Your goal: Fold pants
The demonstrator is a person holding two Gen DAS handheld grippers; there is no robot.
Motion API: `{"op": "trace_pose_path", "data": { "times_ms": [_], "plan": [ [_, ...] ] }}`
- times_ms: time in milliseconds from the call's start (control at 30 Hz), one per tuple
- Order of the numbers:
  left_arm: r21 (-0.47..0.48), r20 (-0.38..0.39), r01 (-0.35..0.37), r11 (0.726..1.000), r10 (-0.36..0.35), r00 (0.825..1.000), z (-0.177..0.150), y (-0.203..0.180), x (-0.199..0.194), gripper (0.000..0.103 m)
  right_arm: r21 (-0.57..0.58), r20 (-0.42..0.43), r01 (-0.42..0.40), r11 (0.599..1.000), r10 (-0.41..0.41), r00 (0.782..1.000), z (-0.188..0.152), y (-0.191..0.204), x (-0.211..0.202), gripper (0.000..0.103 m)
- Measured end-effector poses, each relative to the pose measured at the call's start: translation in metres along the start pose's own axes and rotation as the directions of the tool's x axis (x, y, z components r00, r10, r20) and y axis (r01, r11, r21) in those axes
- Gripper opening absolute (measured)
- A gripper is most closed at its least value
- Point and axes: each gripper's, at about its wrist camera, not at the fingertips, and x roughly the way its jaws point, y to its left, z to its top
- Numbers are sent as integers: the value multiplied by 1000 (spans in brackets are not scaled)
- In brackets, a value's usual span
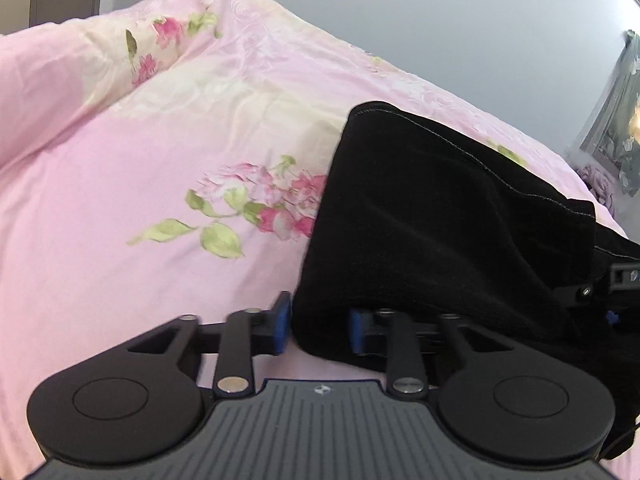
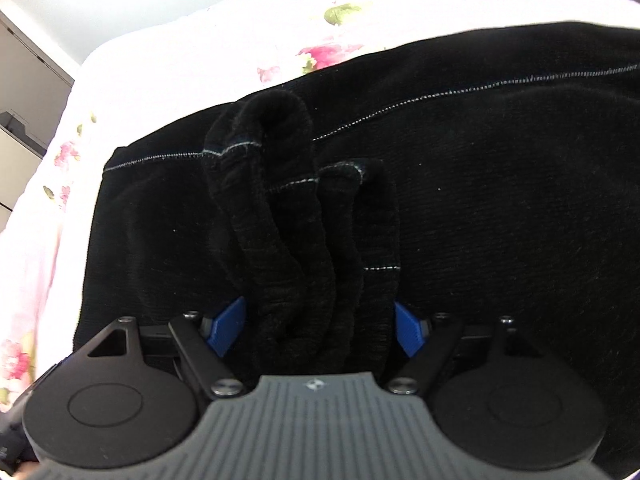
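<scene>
Black pants [image 1: 440, 216] with pale stitching lie folded on a pink floral bedspread [image 1: 140, 184]. My left gripper [image 1: 320, 326] is closed on the near edge of the pants, with the cloth pinched between its blue pads [image 1: 282, 322]. In the right wrist view, the pants [image 2: 480, 200] fill most of the frame. My right gripper [image 2: 320, 326] has a thick bunched fold of the pants, with cuffs or waistband, between its blue pads [image 2: 228, 326], which press on the cloth from both sides.
The bedspread also shows in the right wrist view [image 2: 200, 32]. A grey wall [image 1: 440, 16] rises behind the bed. A dark picture or cloth [image 1: 616, 120] is at the far right. Grey cabinets [image 2: 24, 100] stand left of the bed.
</scene>
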Motion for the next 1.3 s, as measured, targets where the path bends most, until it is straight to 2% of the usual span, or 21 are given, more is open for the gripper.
{"op": "trace_pose_path", "data": {
  "times_ms": [33,67,100,200,267,333,467,567,733,833,900,933,967,1067,1133,1200,1300],
  "plan": [
    [31,15,-25,999,25,1000,0,-4,-3,20,-22,11,25,999,-25,1000,-2,4,-3,56],
    [56,29,-34,998,32,999,0,-5,-5,19,-38,18,38,999,-38,999,-3,8,-7,51],
    [75,29,-33,997,31,999,1,-5,-7,17,-55,27,48,997,-47,999,-4,10,-12,42],
    [116,20,-21,993,19,1000,4,-2,-9,16,-120,49,83,989,-77,996,-4,19,-27,32],
    [174,17,-28,984,26,1000,3,-7,-8,16,-155,59,125,980,-117,991,-6,22,-32,31],
    [252,8,-44,967,44,999,-1,-14,-4,16,-142,32,135,981,-131,991,-8,16,-25,31],
    [274,-22,-36,961,43,999,-7,-12,10,16,-119,4,148,982,-149,989,-11,6,-3,32],
    [277,-40,-14,961,27,999,-4,-8,8,17,-112,-14,134,985,-136,991,-5,5,-7,34],
    [321,-67,-28,947,52,996,0,-9,-2,34,-188,-8,158,969,-163,987,4,11,-24,60],
    [362,-98,-49,931,90,991,4,-8,-13,38,-269,26,205,941,-206,978,4,25,-38,61],
    [400,-85,-99,911,144,986,8,-8,-26,38,-336,70,264,904,-255,964,3,32,-47,62],
    [398,-72,-107,911,148,986,12,-6,-34,38,-361,93,288,887,-273,958,3,36,-51,62],
    [373,-60,-98,923,129,990,18,-3,-42,38,-379,120,311,872,-286,951,4,39,-56,62],
    [257,-36,-60,965,72,997,41,3,-55,38,-429,178,286,857,-230,957,9,51,-63,59],
    [227,-27,-43,973,50,998,54,-3,-52,38,-467,192,264,844,-195,962,14,63,-62,47],
    [270,-35,-59,961,71,997,61,-19,-42,38,-495,189,234,836,-159,969,20,74,-56,43],
    [366,-59,-94,926,124,990,64,-47,-23,38,-573,215,248,781,-148,965,25,92,-44,34]
  ]
}}
